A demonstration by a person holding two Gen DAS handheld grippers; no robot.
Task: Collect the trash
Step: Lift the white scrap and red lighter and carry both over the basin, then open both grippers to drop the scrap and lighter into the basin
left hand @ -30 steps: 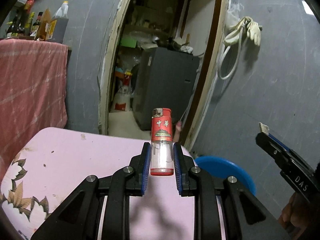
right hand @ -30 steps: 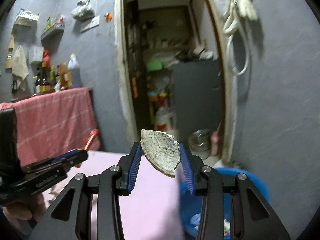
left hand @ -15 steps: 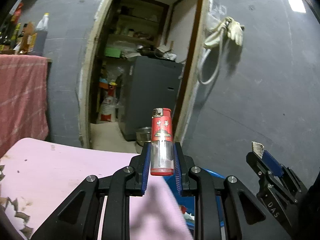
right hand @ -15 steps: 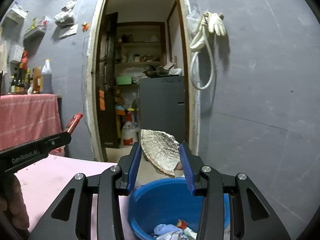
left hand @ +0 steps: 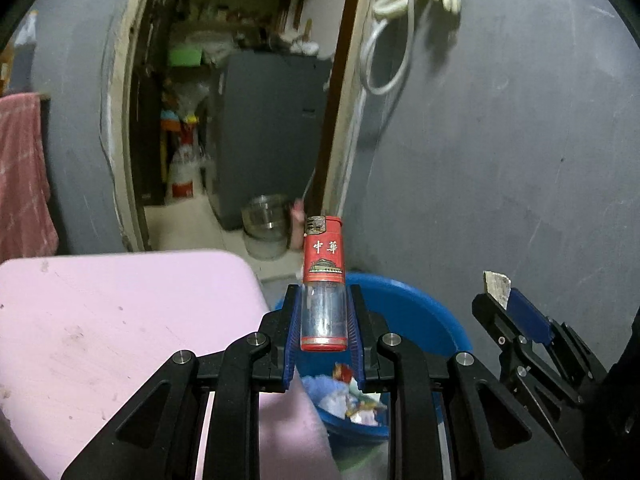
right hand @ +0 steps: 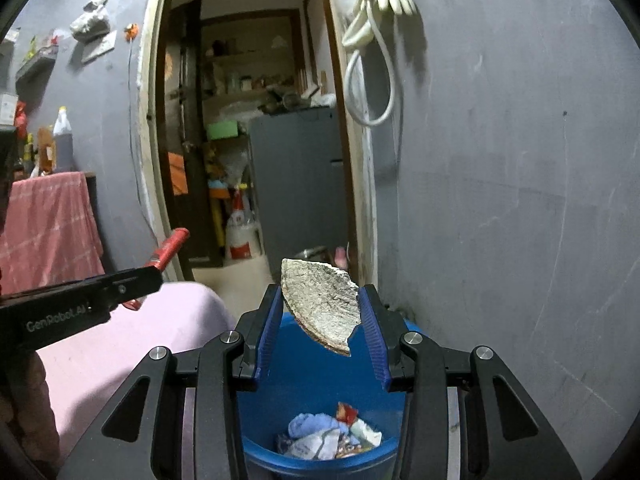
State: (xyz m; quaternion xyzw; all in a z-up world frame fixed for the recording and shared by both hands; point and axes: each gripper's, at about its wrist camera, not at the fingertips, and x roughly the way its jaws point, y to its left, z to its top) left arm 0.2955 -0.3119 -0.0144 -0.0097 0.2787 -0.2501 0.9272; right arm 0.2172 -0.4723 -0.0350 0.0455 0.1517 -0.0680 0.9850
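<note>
— What's on my left wrist view?
— My left gripper (left hand: 323,320) is clamped on a red lighter (left hand: 323,280), upright, over the near rim of the blue basin (left hand: 420,312) beside the pink table (left hand: 120,312). The right gripper (left hand: 500,300) shows at the right edge.

— And the right wrist view?
— My right gripper (right hand: 320,320) pinches a grey broken shard (right hand: 320,304), tilted, above the basin (right hand: 304,376), which holds crumpled trash (right hand: 332,436).

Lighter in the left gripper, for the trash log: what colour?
Red top, clear lower body, red base on the lighter; left wrist view.
</note>
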